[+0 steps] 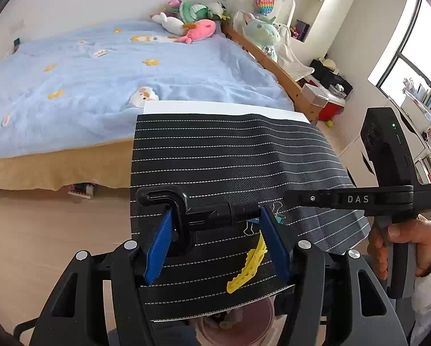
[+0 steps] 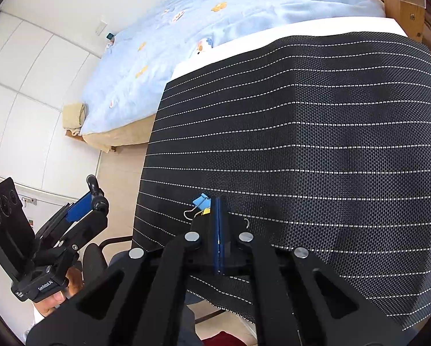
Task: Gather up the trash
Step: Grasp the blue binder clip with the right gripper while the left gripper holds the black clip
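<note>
A black mat with white dotted stripes (image 1: pixel 238 158) covers a white table. On it lie a yellow hair clip (image 1: pixel 248 268) and a light blue binder clip (image 2: pixel 200 201) with a small yellow clip beside it. My left gripper (image 1: pixel 215 230) is shut on a black hooked tool (image 1: pixel 169 201), held over the mat's near edge. My right gripper (image 2: pixel 219 222) is shut with its blue pads together, tips right beside the binder clip; nothing shows between them. It appears in the left wrist view (image 1: pixel 302 199) as a black bar marked DAS.
A bed with a light blue blanket (image 1: pixel 114 72) and plush toys (image 1: pixel 192 23) stands behind the table. Wooden floor (image 1: pixel 42 225) lies to the left. Shelves, boxes and a window are at the right. A pink bin (image 1: pixel 235 325) sits below the mat's near edge.
</note>
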Demonstrator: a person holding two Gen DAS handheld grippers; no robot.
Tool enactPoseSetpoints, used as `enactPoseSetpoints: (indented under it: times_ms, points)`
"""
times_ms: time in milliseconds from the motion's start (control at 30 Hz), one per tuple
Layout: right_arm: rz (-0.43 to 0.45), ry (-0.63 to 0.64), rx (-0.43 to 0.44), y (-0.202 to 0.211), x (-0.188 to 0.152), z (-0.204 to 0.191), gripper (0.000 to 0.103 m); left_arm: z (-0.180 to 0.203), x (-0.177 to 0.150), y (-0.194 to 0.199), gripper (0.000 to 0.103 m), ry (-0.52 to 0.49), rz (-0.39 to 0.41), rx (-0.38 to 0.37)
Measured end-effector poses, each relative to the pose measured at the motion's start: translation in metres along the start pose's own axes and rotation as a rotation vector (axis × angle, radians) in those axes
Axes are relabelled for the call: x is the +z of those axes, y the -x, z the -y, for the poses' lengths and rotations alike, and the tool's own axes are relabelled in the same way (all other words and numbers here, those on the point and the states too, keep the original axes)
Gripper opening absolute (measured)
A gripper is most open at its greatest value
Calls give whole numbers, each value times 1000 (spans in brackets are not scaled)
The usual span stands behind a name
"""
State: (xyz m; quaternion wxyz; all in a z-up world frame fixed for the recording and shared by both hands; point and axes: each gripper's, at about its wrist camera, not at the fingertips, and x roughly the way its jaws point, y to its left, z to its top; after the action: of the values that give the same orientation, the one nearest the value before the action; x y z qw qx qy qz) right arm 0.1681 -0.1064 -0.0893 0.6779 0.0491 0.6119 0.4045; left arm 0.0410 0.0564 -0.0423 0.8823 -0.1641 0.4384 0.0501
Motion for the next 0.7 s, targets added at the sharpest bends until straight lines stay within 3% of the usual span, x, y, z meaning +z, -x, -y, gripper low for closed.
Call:
enactPoseSetpoints:
  times_ms: [67, 133, 167, 200, 400, 500, 700]
  points:
    - [-5, -5, -16, -3, 1, 1, 6, 0, 0, 0, 59, 1, 0, -1]
    - [-6, -25, -22, -5, 2, 4, 39, 0, 0, 0, 59, 1, -1, 0]
    - [0, -35, -13, -6, 2, 5, 73, 0, 0, 0, 59, 2, -1, 0]
    - [12, -42, 4, -5, 2, 7, 83, 0, 0, 0, 59, 1, -1, 0]
    - [4, -56, 17, -9, 3, 9, 80, -2, 0, -1, 59, 5, -5, -2]
    - [-9, -52, 16, -13, 4, 8, 56, -3, 0, -1, 59, 7, -7, -2]
    - [-20, -49, 20, -25, 4, 4, 27, -7, -1, -2, 59, 13, -8, 0]
